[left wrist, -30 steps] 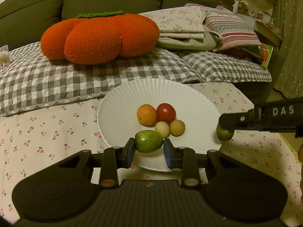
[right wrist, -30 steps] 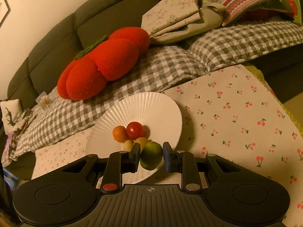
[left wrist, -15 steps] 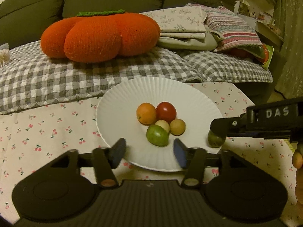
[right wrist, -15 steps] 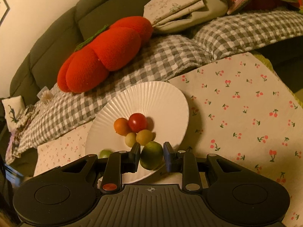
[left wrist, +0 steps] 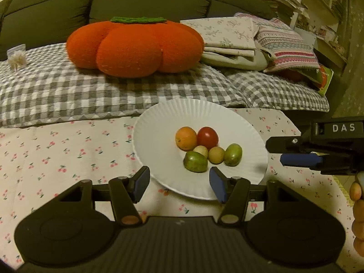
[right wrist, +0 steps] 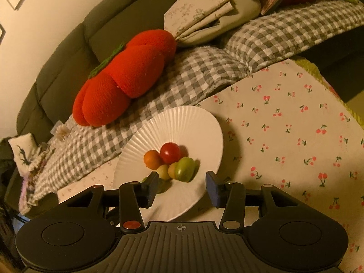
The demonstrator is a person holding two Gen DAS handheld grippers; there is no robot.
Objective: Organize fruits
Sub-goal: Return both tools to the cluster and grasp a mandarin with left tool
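1. Left tongs (left wrist: 178,182): spread wide, holding nothing.
2. Right tongs (right wrist: 180,186): spread wide, holding nothing.
3. White plate (left wrist: 159,118) on tabletop (left wrist: 56,150): six fruits (left wrist: 208,150) clustered, touching.

Ahead of me a big orange pumpkin-shaped cushion (left wrist: 134,47) with a green knitted top sits on a grey-and-white checked blanket (left wrist: 68,95) spread over the dark green sofa (left wrist: 147,2). To its right I see a stack of folded floral linens (left wrist: 229,43) touching a striped patterned pillow (left wrist: 289,45), and past them shelves (left wrist: 325,6) crowded with books and papers along the far right wall. Nearer to me lies a cream cloth printed with small red cherries (right wrist: 295,122), its far edge meeting the checked blanket, and a small pale fluffy object (left wrist: 17,59) rests on the blanket at the far left.
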